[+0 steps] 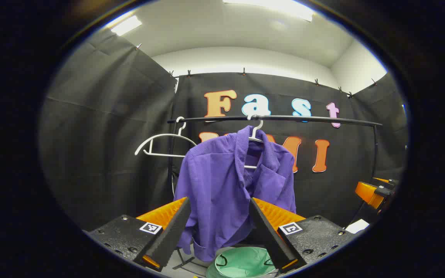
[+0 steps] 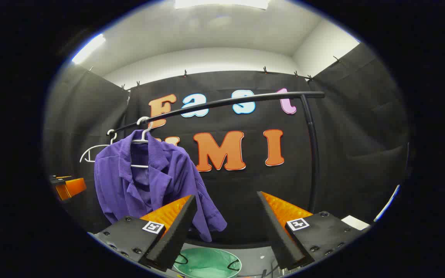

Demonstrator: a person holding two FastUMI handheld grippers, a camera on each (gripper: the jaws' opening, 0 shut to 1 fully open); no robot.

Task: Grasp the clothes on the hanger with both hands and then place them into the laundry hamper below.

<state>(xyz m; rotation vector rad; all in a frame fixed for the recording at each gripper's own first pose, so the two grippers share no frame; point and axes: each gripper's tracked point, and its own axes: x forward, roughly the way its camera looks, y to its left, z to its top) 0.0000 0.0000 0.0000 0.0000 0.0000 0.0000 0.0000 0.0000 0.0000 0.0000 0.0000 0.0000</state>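
wide-open left gripper point(image 1: 218, 227) squarely faces the hanging purple ribbed shirt point(image 1: 226, 185); wide-open right gripper point(image 2: 226, 227) has it off leftward, mint-green hamper point(image 2: 207, 262) below.

We see the white hanger point(image 1: 256, 133) mostly buried under the purple shirt point(image 1: 222, 185); its hook and a short bar at the collar opening are all we can make out. In the left gripper view the left tongs point(image 1: 219, 216) hide the shirt's lower sides, and the green hamper point(image 1: 242, 262) is cut off by the bottom edge. In the right gripper view the right tongs point(image 2: 226, 220) cover the shirt's point(image 2: 137, 185) lower hem. At the far left an orange piece point(image 2: 70, 188), probably the other tongs, is too clipped to judge.
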